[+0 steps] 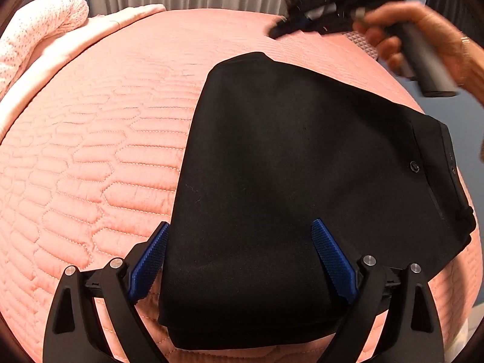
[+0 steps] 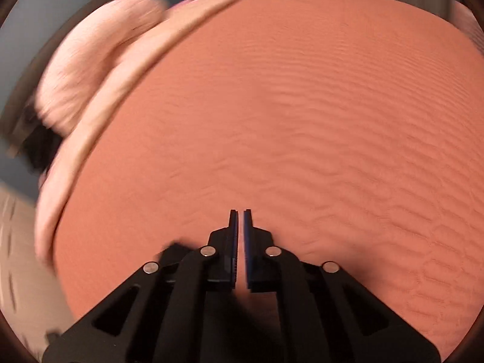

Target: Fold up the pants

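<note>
The pants (image 1: 302, 175) are laid on the bed (image 1: 90, 166), already folded into a thick black block, waistband end with the button on the right. The left tongs (image 1: 242, 260) are spread wide and empty, straddling the near edge of the pants, one pad just off the left side, the other over the cloth. The right tongs (image 2: 241, 242) are clenched on nothing, out past the far corner of the pants. For a neat last fold, probably all layers at the near edge should be pinched together, then carried over evenly.
</note>
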Demonstrator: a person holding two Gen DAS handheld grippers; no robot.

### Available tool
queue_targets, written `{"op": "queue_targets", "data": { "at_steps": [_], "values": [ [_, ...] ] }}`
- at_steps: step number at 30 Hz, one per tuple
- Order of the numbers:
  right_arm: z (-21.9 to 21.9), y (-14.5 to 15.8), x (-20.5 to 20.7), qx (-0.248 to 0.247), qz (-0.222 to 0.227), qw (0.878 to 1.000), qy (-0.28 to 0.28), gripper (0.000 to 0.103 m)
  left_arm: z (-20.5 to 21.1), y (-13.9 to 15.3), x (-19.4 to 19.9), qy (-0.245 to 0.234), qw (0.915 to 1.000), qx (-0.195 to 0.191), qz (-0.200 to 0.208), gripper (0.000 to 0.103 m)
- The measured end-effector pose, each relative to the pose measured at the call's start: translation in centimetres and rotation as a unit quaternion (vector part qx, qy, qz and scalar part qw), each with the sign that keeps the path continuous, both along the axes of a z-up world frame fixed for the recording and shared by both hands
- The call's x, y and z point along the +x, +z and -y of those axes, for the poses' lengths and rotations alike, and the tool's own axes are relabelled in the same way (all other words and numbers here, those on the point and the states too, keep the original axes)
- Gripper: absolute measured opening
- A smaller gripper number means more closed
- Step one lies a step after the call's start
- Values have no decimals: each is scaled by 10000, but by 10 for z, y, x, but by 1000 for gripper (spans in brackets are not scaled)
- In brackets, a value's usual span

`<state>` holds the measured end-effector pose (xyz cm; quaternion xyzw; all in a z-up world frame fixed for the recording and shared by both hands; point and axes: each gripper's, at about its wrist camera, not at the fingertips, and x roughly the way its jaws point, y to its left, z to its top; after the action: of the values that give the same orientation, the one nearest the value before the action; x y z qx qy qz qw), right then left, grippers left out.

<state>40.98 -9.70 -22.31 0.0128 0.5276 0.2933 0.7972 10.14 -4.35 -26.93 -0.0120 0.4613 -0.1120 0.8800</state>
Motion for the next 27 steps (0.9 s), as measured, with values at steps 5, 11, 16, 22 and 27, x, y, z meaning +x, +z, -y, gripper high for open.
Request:
{"op": "queue_targets", "data": {
  "at_steps": [5,11,16,22,27],
  "values": [
    [-87,-20,3,-1506,-108,9767,1525,6,4,0,-4,74,9999,11,70,92],
    [-120,-34,5,-2512,-459,9377,2356,7,-6,-1,2,62,10000,-60,21,92],
    [-138,-36,-1,-3220,-21,9104,2599,49,-20,-3,3,80,9998,-91,127,92],
    [-138,-22,-9,-3014,-90,9092,2869,48,-22,-10,-3,92,9997,-135,155,92],
    [-140,-23,-27,-3205,-133,8846,3385,39,-20,-12,-7,119,9996,-144,215,92]
  ]
}}
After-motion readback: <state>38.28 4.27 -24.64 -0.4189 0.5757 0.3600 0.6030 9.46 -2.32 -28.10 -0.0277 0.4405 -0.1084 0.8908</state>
